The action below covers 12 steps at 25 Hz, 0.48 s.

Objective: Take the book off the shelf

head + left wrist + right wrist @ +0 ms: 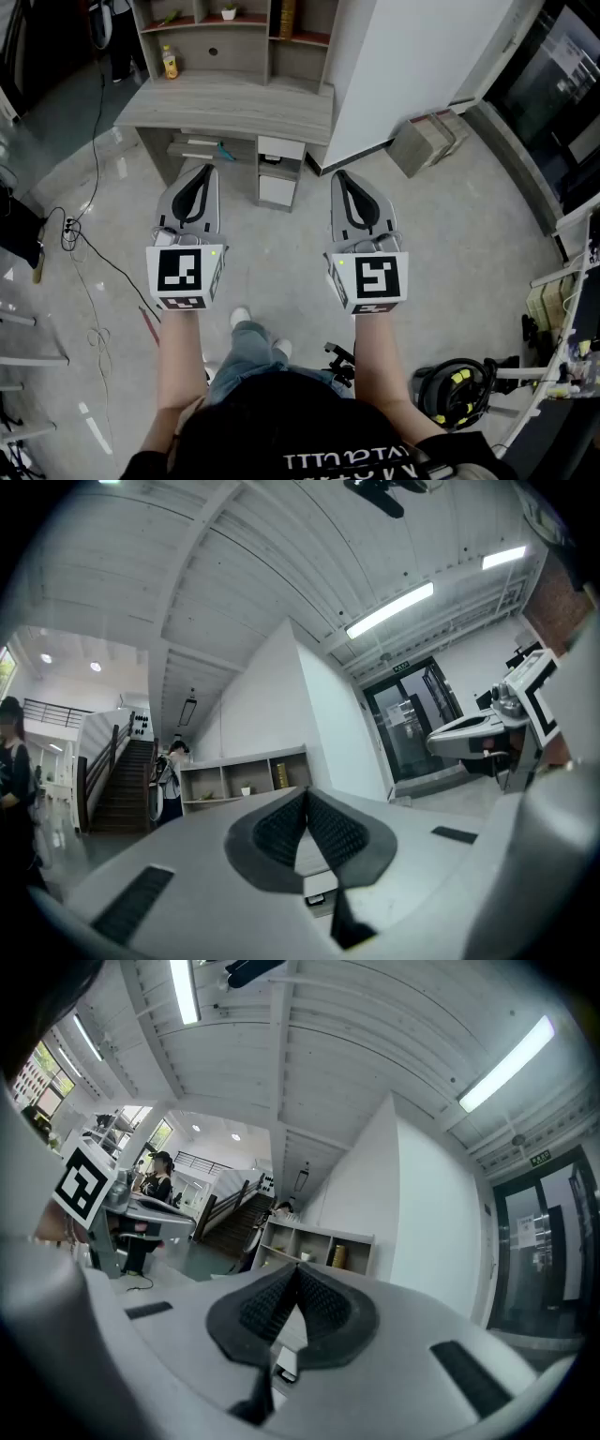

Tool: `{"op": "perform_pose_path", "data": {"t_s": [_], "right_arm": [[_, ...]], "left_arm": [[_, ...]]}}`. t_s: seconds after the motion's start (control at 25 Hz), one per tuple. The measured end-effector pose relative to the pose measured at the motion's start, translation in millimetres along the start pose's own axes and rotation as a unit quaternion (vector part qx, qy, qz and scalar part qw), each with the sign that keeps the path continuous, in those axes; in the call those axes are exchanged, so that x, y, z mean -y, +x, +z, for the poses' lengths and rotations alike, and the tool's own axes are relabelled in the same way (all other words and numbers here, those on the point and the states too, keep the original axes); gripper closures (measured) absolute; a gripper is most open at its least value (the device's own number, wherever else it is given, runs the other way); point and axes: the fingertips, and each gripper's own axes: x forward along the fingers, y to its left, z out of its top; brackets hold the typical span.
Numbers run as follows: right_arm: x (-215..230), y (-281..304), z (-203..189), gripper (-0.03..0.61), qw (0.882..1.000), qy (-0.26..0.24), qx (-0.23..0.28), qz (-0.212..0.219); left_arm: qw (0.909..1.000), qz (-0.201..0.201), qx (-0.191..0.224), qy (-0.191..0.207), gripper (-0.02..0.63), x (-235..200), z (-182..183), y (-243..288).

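Observation:
A yellowish book (287, 17) stands upright in the upper right compartment of the shelf unit (251, 37) on the grey desk (230, 101). It also shows as a small gold spine in the left gripper view (279, 772) and the right gripper view (338, 1256). I hold both grippers out side by side over the floor, well short of the desk. The left gripper (204, 171) (306, 794) is shut with nothing in it. The right gripper (339, 175) (298, 1269) is shut and empty too.
A yellow bottle (170, 63) and a small plant (229, 11) sit on the shelf unit. A white drawer unit (278, 173) stands under the desk. A white partition (412, 66) and a cardboard box (424, 141) are to the right. Cables (89, 253) lie on the floor at left.

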Motion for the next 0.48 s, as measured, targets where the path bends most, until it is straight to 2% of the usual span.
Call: {"op": "perform_pose_path", "data": {"t_s": [0.2, 0.4, 0.44, 0.48], "right_arm": [[-13, -11, 1, 0.565, 1.000, 0.012, -0.011, 0.008], [-9, -22, -1, 0.557, 0.999, 0.038, -0.020, 0.007], [-8, -24, -2, 0.525, 0.999, 0.043, -0.022, 0.009], [-8, -25, -3, 0.425, 0.998, 0.049, -0.024, 0.013]], "left_arm": [[0.9987, -0.011, 0.006, -0.049, 0.601, 6, 5, -15], [0.9986, -0.005, 0.009, -0.052, 0.601, 12, 8, -24], [0.9986, -0.005, 0.010, -0.051, 0.601, 13, 8, -26], [0.9987, -0.005, 0.011, -0.050, 0.601, 15, 9, -27]]}}
